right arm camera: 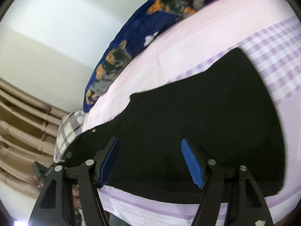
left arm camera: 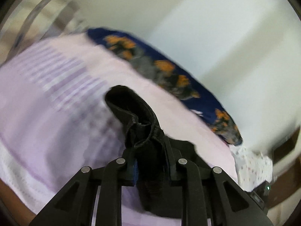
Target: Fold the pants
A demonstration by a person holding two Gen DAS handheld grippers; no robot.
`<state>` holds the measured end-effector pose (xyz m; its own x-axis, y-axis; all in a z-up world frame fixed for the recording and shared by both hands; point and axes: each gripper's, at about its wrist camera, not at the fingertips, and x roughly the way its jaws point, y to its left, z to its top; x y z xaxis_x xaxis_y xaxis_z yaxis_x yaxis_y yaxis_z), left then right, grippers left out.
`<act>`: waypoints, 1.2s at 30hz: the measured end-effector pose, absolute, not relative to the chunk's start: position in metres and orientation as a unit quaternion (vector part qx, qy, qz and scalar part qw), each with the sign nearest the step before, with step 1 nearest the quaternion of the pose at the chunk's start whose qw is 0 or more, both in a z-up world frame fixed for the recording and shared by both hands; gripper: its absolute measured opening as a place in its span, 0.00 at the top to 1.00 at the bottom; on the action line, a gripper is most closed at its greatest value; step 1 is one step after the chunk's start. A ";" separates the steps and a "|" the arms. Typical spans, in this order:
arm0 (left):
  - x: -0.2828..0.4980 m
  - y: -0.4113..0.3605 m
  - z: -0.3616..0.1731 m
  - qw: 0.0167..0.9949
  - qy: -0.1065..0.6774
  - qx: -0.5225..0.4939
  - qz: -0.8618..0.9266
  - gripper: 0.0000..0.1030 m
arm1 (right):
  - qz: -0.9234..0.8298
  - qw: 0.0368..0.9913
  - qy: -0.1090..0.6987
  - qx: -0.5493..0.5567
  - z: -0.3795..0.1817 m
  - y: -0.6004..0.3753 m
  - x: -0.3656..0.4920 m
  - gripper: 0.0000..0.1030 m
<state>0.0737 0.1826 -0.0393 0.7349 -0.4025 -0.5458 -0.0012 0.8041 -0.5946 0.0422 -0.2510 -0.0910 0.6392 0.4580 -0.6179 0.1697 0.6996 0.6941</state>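
Bed (right arm camera: pixel 188 37) under pink-and-lilac sheet.
Black pants (right arm camera: pixel 207 113) lie spread on it; blue flowered blanket (right arm camera: pixel 131 37) along the far edge.

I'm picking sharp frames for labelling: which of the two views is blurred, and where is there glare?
Left wrist view: heavy motion smear across the striped bedsheet and floral blanket; the left tongs and the black pants pinched in them stay sharp. Right wrist view: mostly crisp, slight smear at the sheet's right edge, a small glare spot at bottom left; the right tongs are sharp.

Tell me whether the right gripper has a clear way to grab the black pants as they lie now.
Probably yes. The right gripper stands open just above the pants, which lie spread on the pink sheet, and nothing shows between its pads and the cloth.
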 end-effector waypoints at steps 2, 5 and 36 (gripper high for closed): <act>0.076 0.158 -0.023 0.892 0.339 -0.264 -0.142 0.79 | 0.078 0.826 0.407 0.383 -0.088 -0.265 0.037 0.35; 0.077 0.114 -0.005 0.900 0.332 -0.214 -0.185 0.79 | 0.067 0.828 0.396 0.391 -0.085 -0.281 0.031 0.35; 0.063 -0.096 -0.073 0.809 0.475 -0.037 -0.343 0.66 | 0.098 0.796 0.428 0.416 -0.102 -0.313 0.020 0.35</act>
